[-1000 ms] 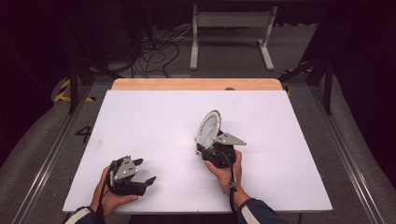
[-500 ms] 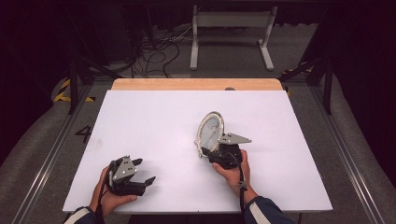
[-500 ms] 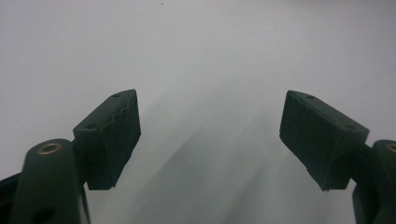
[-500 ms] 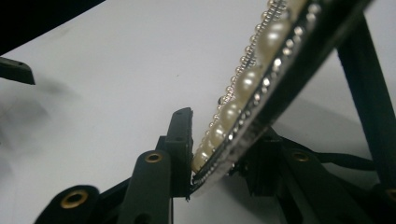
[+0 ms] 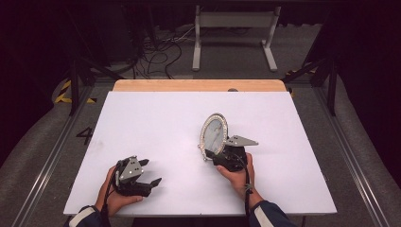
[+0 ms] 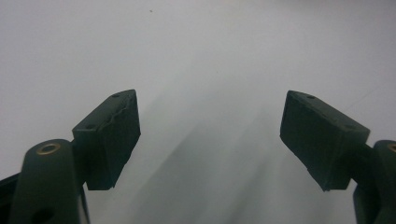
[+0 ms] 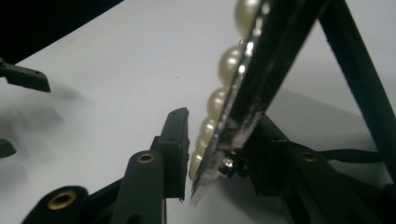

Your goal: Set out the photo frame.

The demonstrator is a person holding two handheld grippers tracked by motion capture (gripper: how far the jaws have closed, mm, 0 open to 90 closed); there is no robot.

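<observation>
a: what's on the left?
b: the left gripper (image 5: 150,172) rests on the white table (image 5: 156,118) near its front edge, jaws wide apart, nothing between them.
a: and the right?
b: the right gripper (image 5: 211,154) has the bottom rim of the oval pearl-edged mirror (image 5: 213,134) between its jaws, which have just been opening a little. the mirror stands tilted near the table's middle.
</observation>
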